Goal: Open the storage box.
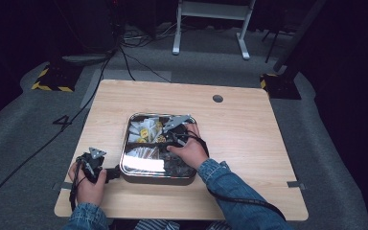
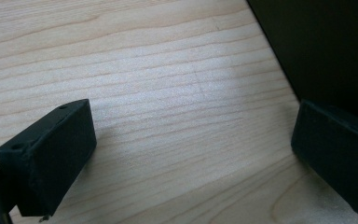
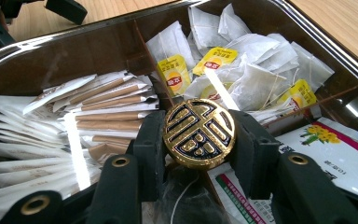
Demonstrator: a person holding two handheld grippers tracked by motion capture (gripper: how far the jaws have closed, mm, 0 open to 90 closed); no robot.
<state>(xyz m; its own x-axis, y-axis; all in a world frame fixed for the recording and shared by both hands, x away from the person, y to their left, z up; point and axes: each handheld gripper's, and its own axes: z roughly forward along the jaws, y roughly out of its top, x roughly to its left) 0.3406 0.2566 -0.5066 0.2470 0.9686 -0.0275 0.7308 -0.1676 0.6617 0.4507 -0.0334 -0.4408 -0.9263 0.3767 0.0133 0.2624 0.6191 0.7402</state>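
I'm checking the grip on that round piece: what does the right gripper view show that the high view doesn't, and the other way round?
Right gripper view alone: the gold-and-black round token clamped between the jaws, plus yellow-tagged tea bags and paper sachets legibly. High view alone: the whole wooden table, the left gripper resting beside the tray, both denim sleeves. Shared: the compartmented metal tray and the right gripper over it.

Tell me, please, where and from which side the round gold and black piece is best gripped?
Grip the gold and black piece by its rim, one jaw on each side, coming from above the tray. Its flat round shape suits this; the right hand-held gripper holds it so.
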